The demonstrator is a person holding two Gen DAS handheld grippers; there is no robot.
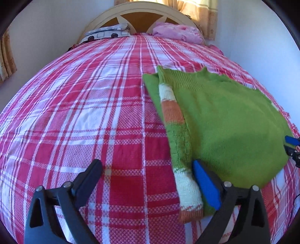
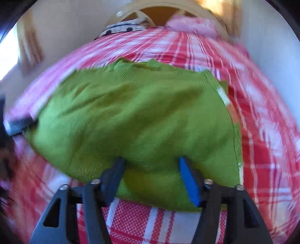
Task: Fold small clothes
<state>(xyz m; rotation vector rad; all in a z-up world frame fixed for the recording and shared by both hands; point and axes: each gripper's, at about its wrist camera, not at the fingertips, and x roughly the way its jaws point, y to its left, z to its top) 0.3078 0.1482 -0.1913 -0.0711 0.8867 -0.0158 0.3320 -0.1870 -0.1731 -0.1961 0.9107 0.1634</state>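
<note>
Your left gripper [image 1: 148,171] has its jaws wide apart, nothing between them but bedspread. The blue pad [image 1: 206,184] sits just beside the striped sleeve [image 1: 176,131] of the green sweater [image 1: 225,120], apart from it as far as the left wrist view shows.

The sweater lies flat on the bed [image 1: 84,112], right of the bed's centre line, collar toward the headboard [image 1: 139,17]. The sleeve is folded over the body and runs along the sweater's left edge, its white-and-orange cuff at the near end.

Your right gripper [image 2: 151,165] has its jaws apart too, tips at the sweater's [image 2: 131,116] near hem. Green cloth lies between the fingers; you can't tell from the blurred right wrist view whether the pads touch it, but they don't pinch it. In the left wrist view the right gripper's tip [image 1: 292,148] shows at the sweater's right edge.

Two pillows, one patterned [image 1: 106,33] and one pink [image 1: 176,33], lie against the headboard. Curtain [image 1: 202,16] is behind, top right.
</note>
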